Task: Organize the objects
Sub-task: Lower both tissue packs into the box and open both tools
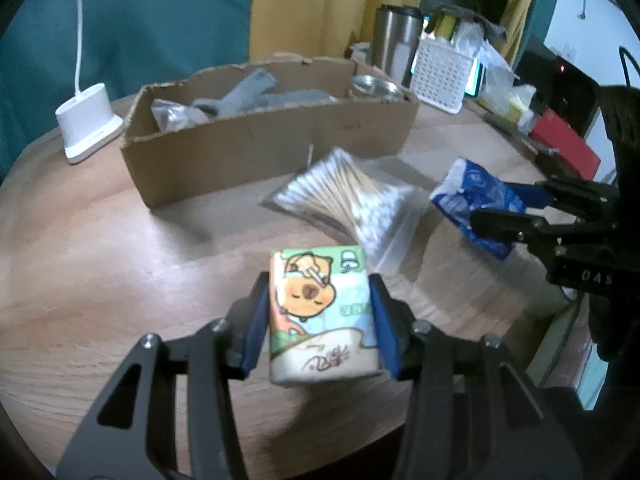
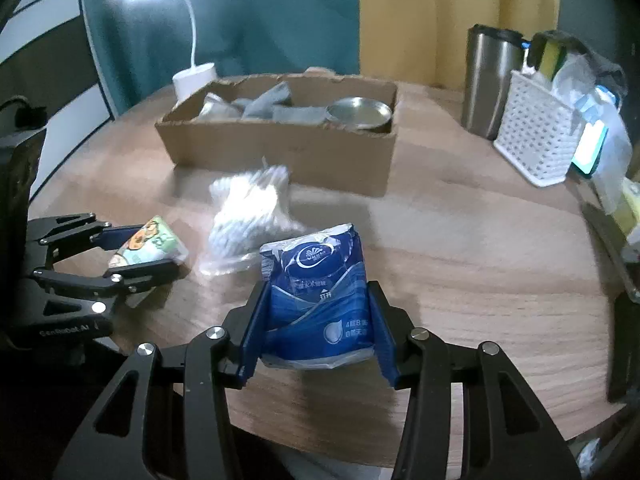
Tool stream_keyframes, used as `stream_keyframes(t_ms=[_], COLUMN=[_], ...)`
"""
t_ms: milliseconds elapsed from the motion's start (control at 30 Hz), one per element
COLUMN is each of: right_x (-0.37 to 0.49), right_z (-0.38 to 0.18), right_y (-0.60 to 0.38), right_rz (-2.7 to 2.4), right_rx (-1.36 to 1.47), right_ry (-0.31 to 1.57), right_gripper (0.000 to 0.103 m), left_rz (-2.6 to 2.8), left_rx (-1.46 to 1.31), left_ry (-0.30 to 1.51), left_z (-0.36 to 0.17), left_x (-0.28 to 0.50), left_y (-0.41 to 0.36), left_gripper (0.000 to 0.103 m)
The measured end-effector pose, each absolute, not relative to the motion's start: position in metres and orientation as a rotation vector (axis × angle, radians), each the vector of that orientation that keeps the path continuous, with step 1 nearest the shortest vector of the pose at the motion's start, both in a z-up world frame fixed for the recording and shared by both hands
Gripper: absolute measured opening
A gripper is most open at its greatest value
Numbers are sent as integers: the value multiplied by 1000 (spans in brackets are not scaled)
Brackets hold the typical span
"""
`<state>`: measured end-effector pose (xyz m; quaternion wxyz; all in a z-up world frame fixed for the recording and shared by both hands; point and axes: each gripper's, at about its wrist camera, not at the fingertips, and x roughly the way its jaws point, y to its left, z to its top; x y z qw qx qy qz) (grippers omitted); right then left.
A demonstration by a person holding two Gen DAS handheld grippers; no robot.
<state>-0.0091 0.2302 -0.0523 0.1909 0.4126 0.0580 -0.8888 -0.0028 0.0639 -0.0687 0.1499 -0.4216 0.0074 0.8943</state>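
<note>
The round wooden table [image 1: 120, 240] carries all items. At its far side stands an open cardboard box [image 1: 264, 140], long side toward the cameras, top edges torn. Inside it lie grey cloth pieces [image 1: 256, 94], a clear plastic bag [image 1: 176, 114] at the left end and a shallow metal dish [image 2: 359, 113] at the right end.

To the right of the box stands a steel tumbler [image 2: 490, 80], and just beside that a white perforated basket [image 2: 538, 140] stuffed with plastic wrapping. To the left of the box sits the white base of a desk lamp [image 1: 88, 124]; its lit head shows in the right wrist view.

In front of the box, on the tabletop, lies a clear bag of cotton swabs [image 1: 348, 196], roughly between the two grippers.

The right gripper [image 2: 316, 312] has its blue-padded fingers closed against both sides of a blue tissue pack [image 2: 320, 280]. The pack's top end is crumpled and points toward the box. In the left wrist view it appears held clear of the tabletop.

The left gripper [image 1: 320, 312] clamps a small tissue pack with a cartoon capybara print [image 1: 320, 312] between its pads, one pad on each long side. The pack sits upright in the jaws, near the table's front edge, to the left of the swab bag. Whether it touches the table cannot be determined.
</note>
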Motion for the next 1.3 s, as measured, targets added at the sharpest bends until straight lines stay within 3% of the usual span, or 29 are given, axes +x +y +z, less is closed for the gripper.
stream_keyframes(t_ms=[867, 1300], right_x=[-79, -131], right_z=[3, 6], right_y=[200, 177], right_rz=[-2526, -2499], right_rx=[1040, 1042], right_ry=[150, 123], right_gripper=[50, 50], left_rz=[2633, 2662], left_rx=[-1079, -1087], left_ry=[-74, -84], left_z=[-10, -9], left_x=[-62, -105], left_y=[32, 20], left_gripper=[48, 48])
